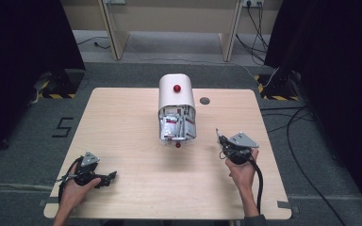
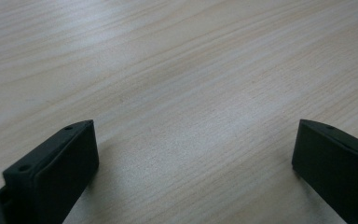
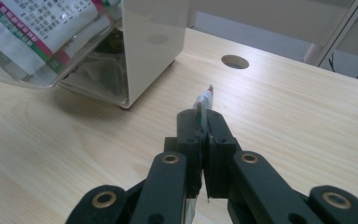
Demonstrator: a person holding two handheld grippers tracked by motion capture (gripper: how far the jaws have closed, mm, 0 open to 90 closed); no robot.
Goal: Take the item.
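On the right side of the table (image 1: 122,117), right gripper (image 3: 205,116) clamped tight on a thin flat packet (image 3: 204,100), edge-on between the jaws, poking out past the tips. Sits a bit off to the right of the white dispenser (image 1: 175,96), whose clear tilted-out drawer (image 1: 177,127) is stuffed with more packets. Over at the near left corner, left gripper (image 1: 111,176) low over bare wood, jaws spread wide apart, nothing between them. Round hole (image 1: 204,100) in the tabletop just right of the dispenser.

High cam above looking down on table (image 1: 122,122), claw cams low, close, both sharing tabletop
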